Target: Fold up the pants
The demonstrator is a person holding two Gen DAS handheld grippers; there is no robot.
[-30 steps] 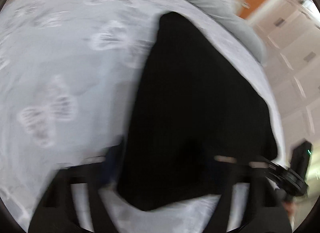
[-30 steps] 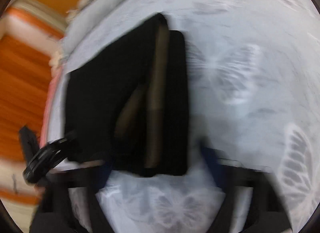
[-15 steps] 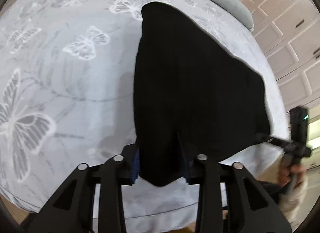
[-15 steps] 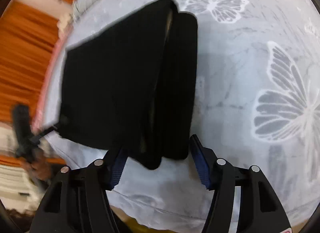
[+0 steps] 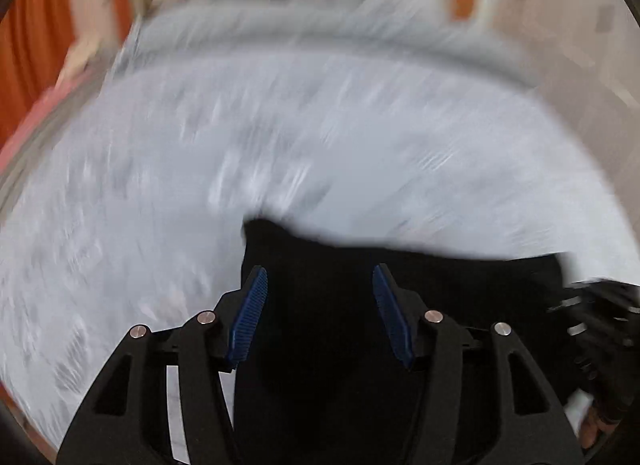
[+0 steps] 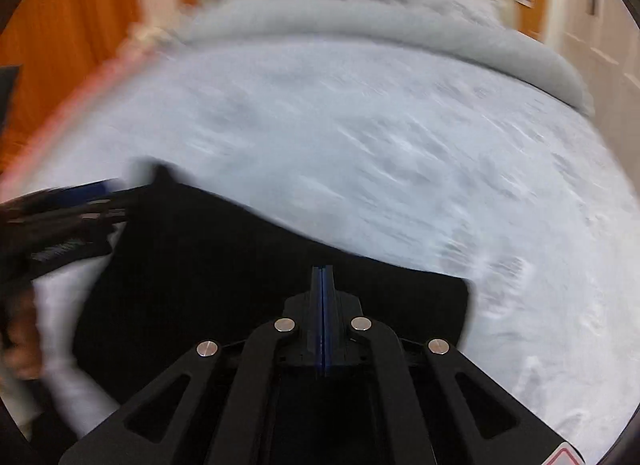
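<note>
Black pants (image 5: 360, 345) lie bunched in a compact dark bundle at the near edge of the bed (image 5: 280, 145), seemingly folded at least once. The left gripper (image 5: 320, 305) hovers over them, jaws opening, pads off the cloth. The right gripper (image 6: 322, 289) is clamped tight with nothing visibly caught. Any further folding or smoothing looks still to come.

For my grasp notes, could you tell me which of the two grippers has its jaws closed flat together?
The right gripper: its blue pads meet with no gap above the black pants. The left gripper has its pads apart, jaws opening.
</note>
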